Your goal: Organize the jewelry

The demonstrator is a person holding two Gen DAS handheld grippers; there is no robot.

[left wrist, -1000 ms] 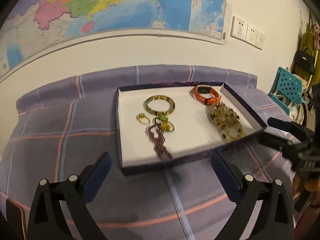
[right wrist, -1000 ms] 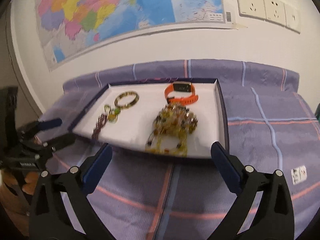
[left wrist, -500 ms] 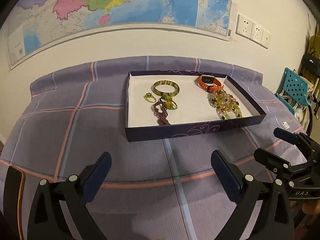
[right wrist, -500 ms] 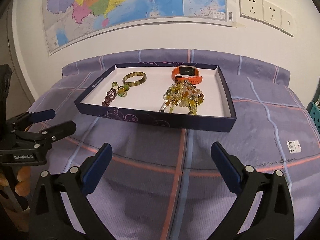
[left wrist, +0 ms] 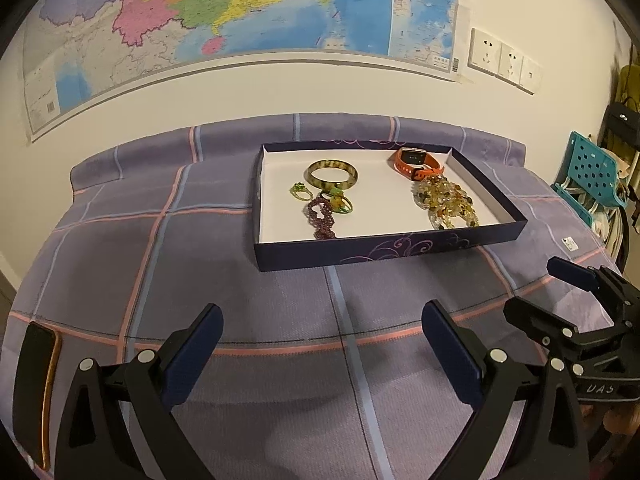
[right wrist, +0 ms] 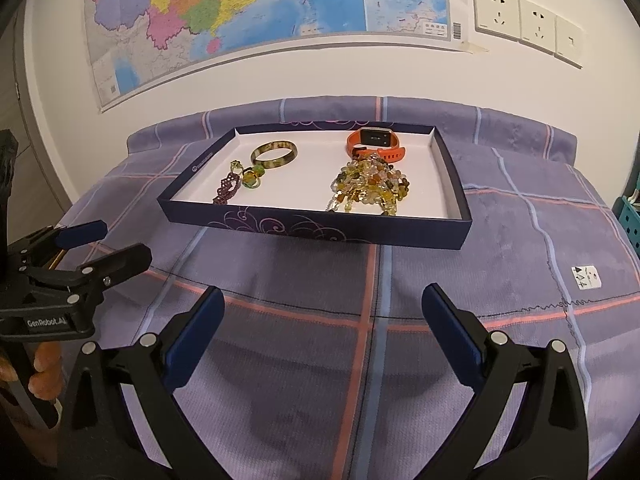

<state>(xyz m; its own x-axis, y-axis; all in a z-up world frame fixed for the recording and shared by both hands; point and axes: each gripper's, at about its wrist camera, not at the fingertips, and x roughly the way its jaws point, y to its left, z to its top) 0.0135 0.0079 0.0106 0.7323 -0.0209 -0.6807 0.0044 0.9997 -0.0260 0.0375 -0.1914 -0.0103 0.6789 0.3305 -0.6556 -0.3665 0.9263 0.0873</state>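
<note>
now both my claws have pulled back from the tray since a second ago; it sat right under my fingertips then and now lies well ahead, so i judge the sorting is done or paused.

left of my left claw (left wrist: 322, 354), a dark phone-like slab (left wrist: 34, 392) lies at the cloth edge. left claw is wide, nothing between the pads. ahead of it is the navy tray (left wrist: 384, 250). inside, left to right: small green ring (left wrist: 301, 191), purple bead bracelet (left wrist: 320, 218), green bangle (left wrist: 333, 173) behind it, a green-yellow ring cluster (left wrist: 339, 200), then the orange watch (left wrist: 416, 162) at the far right and the amber bead pile (left wrist: 446, 202) just in front of it. all jewelry is in the tray, nothing loose on the cloth.

right claw (right wrist: 322, 322) is also wide and empty, hanging over bare cloth short of the tray's near wall.

surface is a purple plaid blanket (right wrist: 500, 248) with pink and blue lines, and a small white tag (right wrist: 586, 277) to my right. a big map (right wrist: 256, 4) hangs on the white wall, wall sockets (right wrist: 524, 24) to its right. a teal chair (left wrist: 588, 172) is at far right.
</note>
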